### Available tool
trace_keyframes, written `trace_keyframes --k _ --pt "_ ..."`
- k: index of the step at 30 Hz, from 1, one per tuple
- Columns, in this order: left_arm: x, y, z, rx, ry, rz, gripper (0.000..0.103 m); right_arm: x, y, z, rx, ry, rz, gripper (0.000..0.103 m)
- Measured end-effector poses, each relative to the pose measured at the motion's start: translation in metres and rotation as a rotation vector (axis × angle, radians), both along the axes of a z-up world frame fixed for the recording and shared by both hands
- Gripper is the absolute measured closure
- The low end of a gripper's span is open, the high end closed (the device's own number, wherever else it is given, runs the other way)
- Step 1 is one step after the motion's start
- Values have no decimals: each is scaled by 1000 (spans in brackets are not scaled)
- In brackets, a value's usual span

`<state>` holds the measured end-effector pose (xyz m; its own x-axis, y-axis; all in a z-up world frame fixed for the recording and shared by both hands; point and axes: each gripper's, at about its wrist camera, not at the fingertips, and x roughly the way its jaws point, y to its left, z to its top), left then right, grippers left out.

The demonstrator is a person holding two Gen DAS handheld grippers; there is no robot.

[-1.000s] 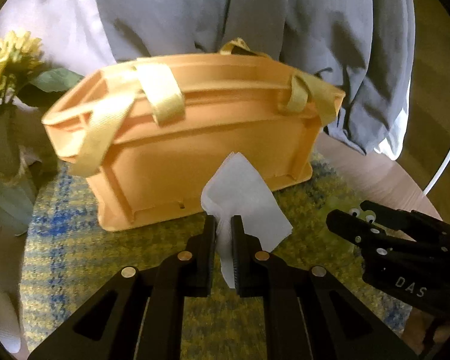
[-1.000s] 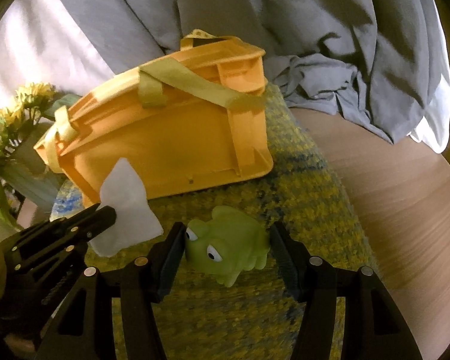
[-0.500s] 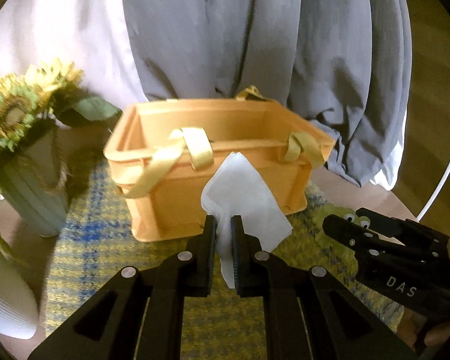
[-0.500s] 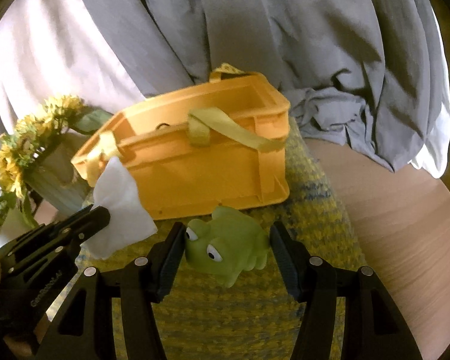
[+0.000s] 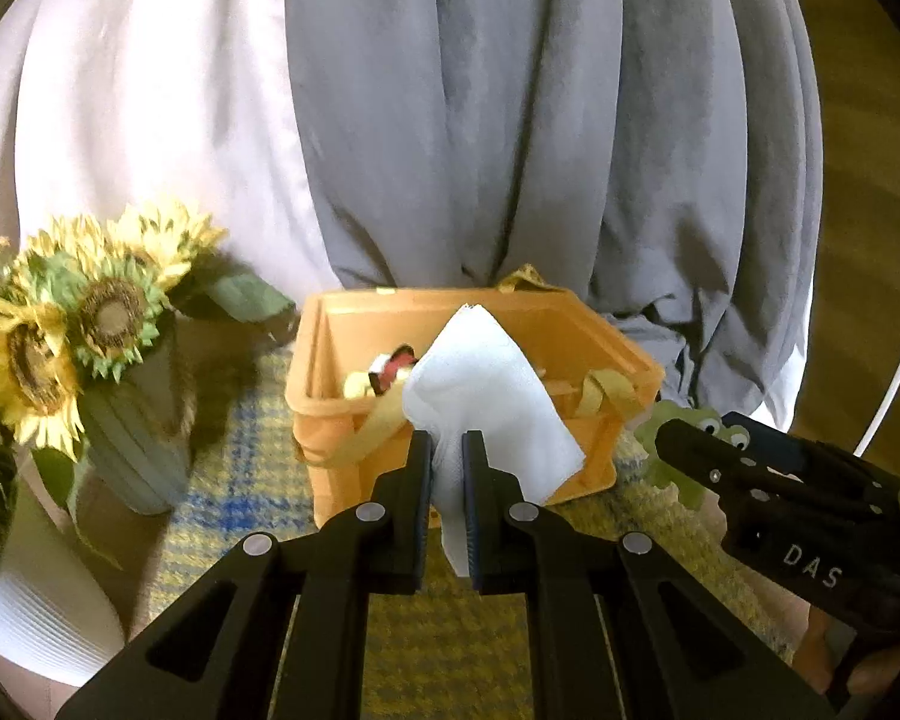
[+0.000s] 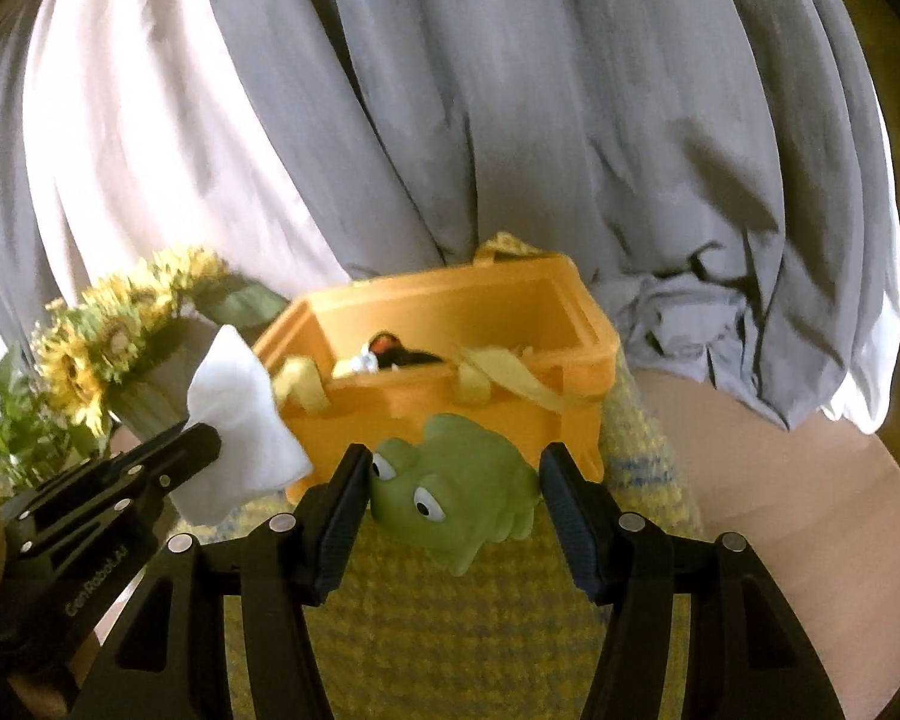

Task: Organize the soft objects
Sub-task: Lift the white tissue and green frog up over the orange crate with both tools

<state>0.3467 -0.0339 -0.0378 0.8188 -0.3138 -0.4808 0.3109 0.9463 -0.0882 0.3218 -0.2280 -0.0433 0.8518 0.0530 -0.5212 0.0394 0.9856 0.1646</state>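
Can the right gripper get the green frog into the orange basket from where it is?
Probably yes. The right gripper holds the green frog in front of the orange basket, whose top is open. A handle strap drapes over the near rim, and a few items already lie inside.

It looked like a lived-in home, likely a sitting or dining corner. Long grey curtains point(image 5: 510, 138) hung beside pale sheer drapes point(image 5: 132, 120) at the back. A ribbed vase point(image 5: 138, 450) of sunflowers point(image 5: 84, 324) stood on a round wooden tabletop point(image 6: 798, 516) spread with a yellow-and-blue woven cloth point(image 5: 234, 516), next to an orange basket point(image 6: 450, 420) with fabric handles.
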Motion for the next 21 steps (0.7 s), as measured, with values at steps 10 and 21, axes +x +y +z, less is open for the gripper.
trace_keyframes --k 10,21 --pt "2 5 28 5 -81 29 91 6 3 24 -3 -75 1 44" --pt "18 3 56 23 -160 51 91 22 3 51 -9 -155 8 44"
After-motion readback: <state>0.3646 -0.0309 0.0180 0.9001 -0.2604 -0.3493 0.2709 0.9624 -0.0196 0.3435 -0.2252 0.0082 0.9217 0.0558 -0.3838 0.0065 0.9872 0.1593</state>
